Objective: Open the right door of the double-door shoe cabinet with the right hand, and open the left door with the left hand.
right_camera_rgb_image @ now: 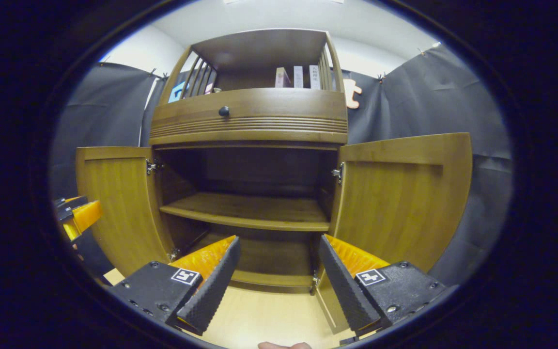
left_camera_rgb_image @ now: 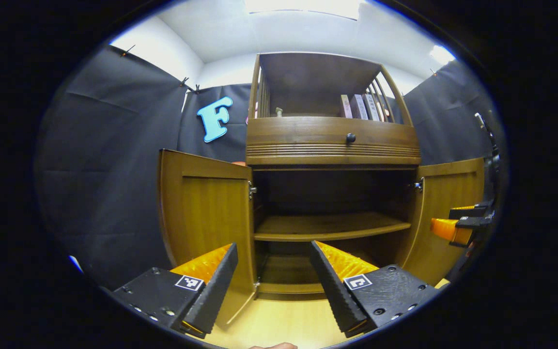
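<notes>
The wooden shoe cabinet (left_camera_rgb_image: 332, 145) (right_camera_rgb_image: 250, 121) stands ahead with both lower doors swung wide. Its left door (left_camera_rgb_image: 206, 218) (right_camera_rgb_image: 121, 203) and right door (left_camera_rgb_image: 446, 213) (right_camera_rgb_image: 400, 194) show their inner faces. Inside, a shelf (left_camera_rgb_image: 330, 225) (right_camera_rgb_image: 250, 211) lies bare. My left gripper (left_camera_rgb_image: 273, 283) is open in front of the left door's edge, holding nothing. My right gripper (right_camera_rgb_image: 279, 283) is open before the right door's hinge side, also holding nothing. In the left gripper view the right gripper (left_camera_rgb_image: 463, 225) appears at the far right; in the right gripper view the left gripper (right_camera_rgb_image: 73, 215) sits at the far left.
A drawer with a dark knob (left_camera_rgb_image: 350, 138) (right_camera_rgb_image: 224, 111) tops the compartment. Above it an open shelf holds books (left_camera_rgb_image: 359, 106) (right_camera_rgb_image: 298, 76). Black cloth walls (left_camera_rgb_image: 109, 165) (right_camera_rgb_image: 453, 102) close in both sides. The light wooden floor (left_camera_rgb_image: 279, 320) (right_camera_rgb_image: 264, 315) runs below the grippers.
</notes>
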Demonstrator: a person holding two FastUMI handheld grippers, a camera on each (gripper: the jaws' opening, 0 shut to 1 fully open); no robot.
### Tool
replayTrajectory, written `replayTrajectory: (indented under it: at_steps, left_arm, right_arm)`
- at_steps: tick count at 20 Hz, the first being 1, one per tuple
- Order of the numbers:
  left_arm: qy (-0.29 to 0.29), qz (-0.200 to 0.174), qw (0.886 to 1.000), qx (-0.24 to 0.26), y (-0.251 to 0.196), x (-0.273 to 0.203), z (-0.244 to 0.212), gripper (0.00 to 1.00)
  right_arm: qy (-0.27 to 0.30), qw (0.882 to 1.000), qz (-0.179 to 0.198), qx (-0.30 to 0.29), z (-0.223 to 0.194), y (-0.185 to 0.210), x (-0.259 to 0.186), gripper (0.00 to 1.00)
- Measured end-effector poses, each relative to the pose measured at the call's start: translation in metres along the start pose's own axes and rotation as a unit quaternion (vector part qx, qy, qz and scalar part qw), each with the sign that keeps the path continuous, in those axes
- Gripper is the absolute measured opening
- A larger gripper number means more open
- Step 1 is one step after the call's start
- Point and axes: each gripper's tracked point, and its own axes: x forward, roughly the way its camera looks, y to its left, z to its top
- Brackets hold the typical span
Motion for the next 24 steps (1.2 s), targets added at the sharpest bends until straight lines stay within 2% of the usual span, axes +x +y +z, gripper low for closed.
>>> replayTrajectory:
  at_steps: [2,3,4,5,6,7,10,12,13,14,15,17,18,19,20,24]
  left_arm:
    - [0.004,-0.011,1.000,-0.014,-0.015,0.003,0.000,1.00]
    - [0.005,-0.015,1.000,-0.016,-0.024,0.001,0.000,0.95]
    - [0.005,-0.020,1.000,-0.015,-0.032,0.000,0.000,0.95]
    - [0.004,-0.026,1.000,-0.010,-0.039,-0.001,0.000,1.00]
    - [0.005,-0.031,1.000,-0.005,-0.043,0.000,0.000,1.00]
    - [0.005,-0.035,0.999,-0.001,-0.049,0.000,0.001,0.95]
    - [-0.004,-0.043,0.999,0.005,-0.061,0.001,0.005,0.95]
    - [-0.016,-0.040,0.999,0.013,-0.060,-0.002,0.010,0.95]
    - [-0.023,-0.036,0.999,0.017,-0.058,-0.003,0.014,1.00]
    - [-0.028,-0.035,0.999,0.018,-0.057,-0.002,0.018,1.00]
    - [-0.030,-0.036,0.999,0.016,-0.057,-0.002,0.020,0.95]
    - [-0.035,-0.036,0.999,0.016,-0.056,-0.002,0.021,0.95]
    - [-0.038,-0.034,0.999,0.018,-0.055,-0.002,0.025,1.00]
    - [-0.041,-0.033,0.998,0.019,-0.055,-0.002,0.026,1.00]
    - [-0.042,-0.033,0.998,0.019,-0.055,-0.001,0.026,0.95]
    - [-0.049,-0.034,0.998,0.022,-0.052,-0.001,0.024,0.95]
  right_arm:
    - [-0.001,1.000,-0.006,0.003,0.001,-0.001,-0.006,1.00]
    - [-0.001,1.000,-0.007,0.005,0.000,-0.004,-0.007,1.00]
    - [-0.001,1.000,-0.007,0.009,0.001,-0.005,-0.009,1.00]
    - [-0.001,1.000,-0.007,0.011,0.000,-0.006,-0.010,1.00]
    - [-0.001,1.000,-0.008,0.013,-0.001,-0.008,-0.010,1.00]
    - [-0.004,1.000,-0.008,0.013,0.000,-0.009,-0.011,1.00]
    - [-0.012,1.000,-0.006,0.013,0.004,-0.011,-0.010,1.00]
    - [-0.015,1.000,-0.002,0.011,0.008,-0.008,-0.008,1.00]
    - [-0.015,1.000,0.000,0.010,0.009,-0.007,-0.007,1.00]
    - [-0.016,1.000,0.003,0.010,0.011,-0.005,-0.007,1.00]
    - [-0.018,1.000,0.005,0.009,0.014,-0.003,-0.006,1.00]
    - [-0.025,1.000,0.011,0.006,0.018,0.002,-0.006,1.00]
    - [-0.029,1.000,0.013,0.003,0.019,0.003,-0.006,1.00]
    - [-0.030,0.999,0.015,-0.001,0.019,0.005,-0.006,1.00]
    - [-0.032,0.999,0.016,-0.006,0.019,0.007,-0.007,1.00]
    - [-0.034,0.999,0.018,-0.012,0.017,0.009,-0.008,1.00]
